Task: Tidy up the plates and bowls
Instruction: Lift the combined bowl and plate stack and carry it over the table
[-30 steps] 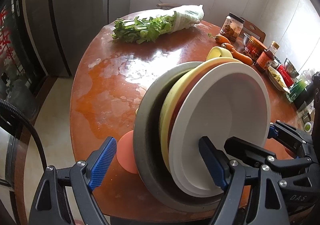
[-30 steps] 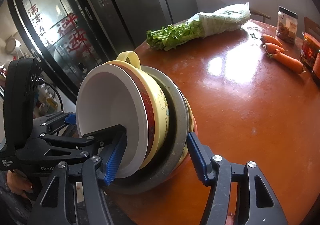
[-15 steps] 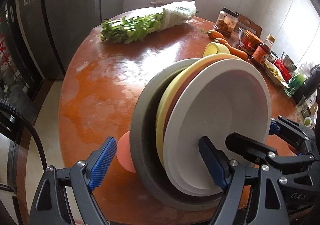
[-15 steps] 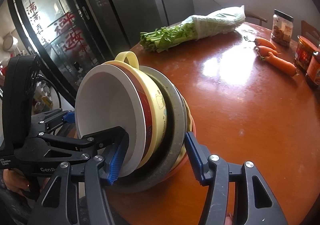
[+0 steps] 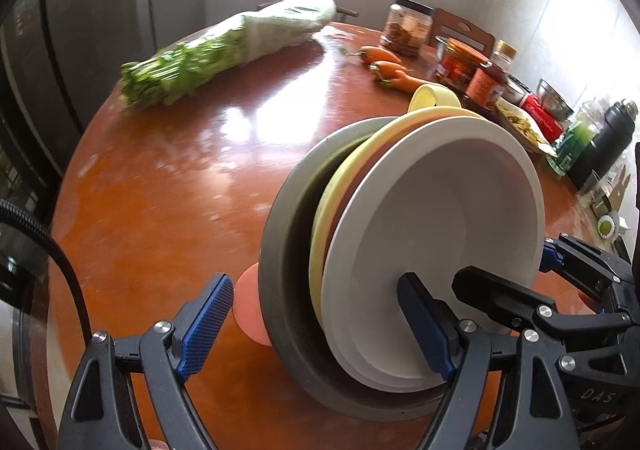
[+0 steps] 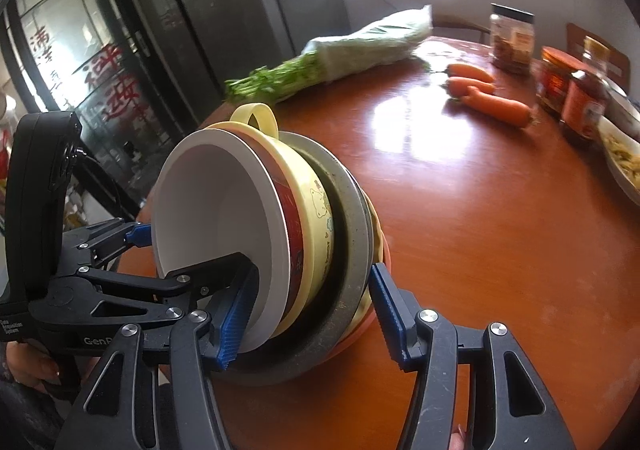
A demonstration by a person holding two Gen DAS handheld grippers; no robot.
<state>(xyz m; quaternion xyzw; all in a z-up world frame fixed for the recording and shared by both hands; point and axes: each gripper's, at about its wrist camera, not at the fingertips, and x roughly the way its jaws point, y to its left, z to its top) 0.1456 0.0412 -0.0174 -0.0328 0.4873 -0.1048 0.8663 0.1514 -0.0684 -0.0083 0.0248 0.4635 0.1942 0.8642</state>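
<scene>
Round red-brown counter [image 5: 168,185] under a bright window, greens [image 5: 224,57] and carrots [image 6: 492,99] at its far edge. Red Chinese characters mark the glass door [image 6: 80,61]; "GenR…" (partly hidden) shows on the left gripper [image 6: 188,254]. The stack of bowls and plates [image 5: 400,262], tipped on edge near the counter's near edge, sits between both grippers: left gripper's jaws clamp it, right gripper [image 6: 312,322] likewise.

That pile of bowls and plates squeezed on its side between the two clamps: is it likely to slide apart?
Probably somewhat. The nested stack is tilted nearly on edge, and its glossy white bowl looks slippery. The left gripper and right gripper each straddle the stack front to back, so loosening either could let pieces shift. It looks rigid and breakable.
</scene>
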